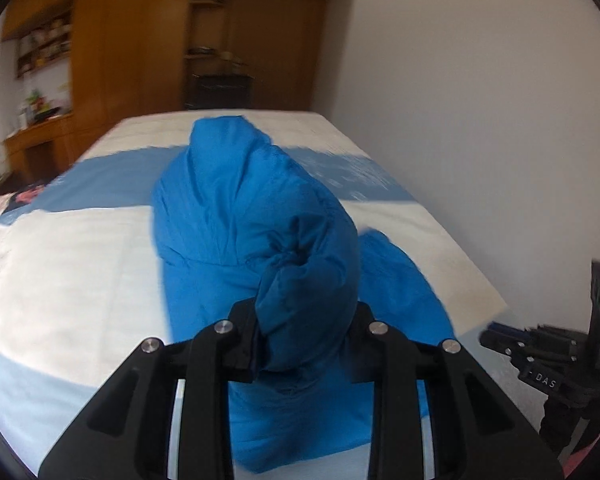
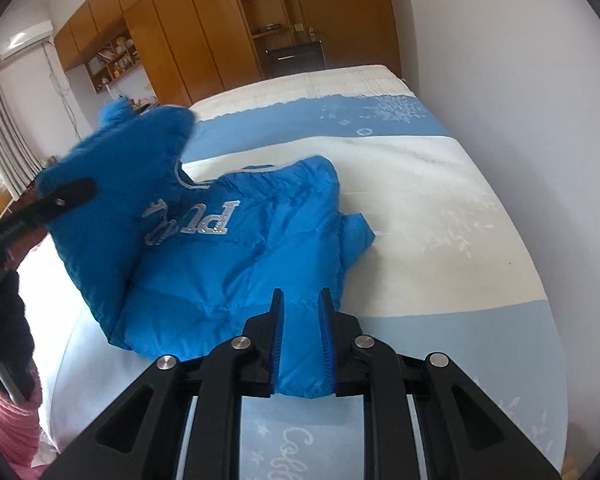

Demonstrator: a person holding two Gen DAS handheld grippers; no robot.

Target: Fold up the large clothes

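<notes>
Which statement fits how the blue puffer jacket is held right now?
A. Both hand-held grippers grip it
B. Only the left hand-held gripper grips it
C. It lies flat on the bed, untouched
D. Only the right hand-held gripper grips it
A: the left hand-held gripper clamps a raised bunch of the blue puffer jacket, and the right hand-held gripper pinches its near edge over the bed.

Your left gripper (image 1: 306,344) is matte black plastic, its linkage arms pinned with round silver screws and cut with triangular recesses. Your right gripper (image 2: 302,344) is built the same, but its fingers (image 2: 327,336) carry ribbed blue pads (the left one's pads are hidden). Its side bears white letters reading "DAS" beside a small green light. You wear a black glove (image 2: 4,300) and a pink knitted sleeve (image 2: 4,416).
</notes>
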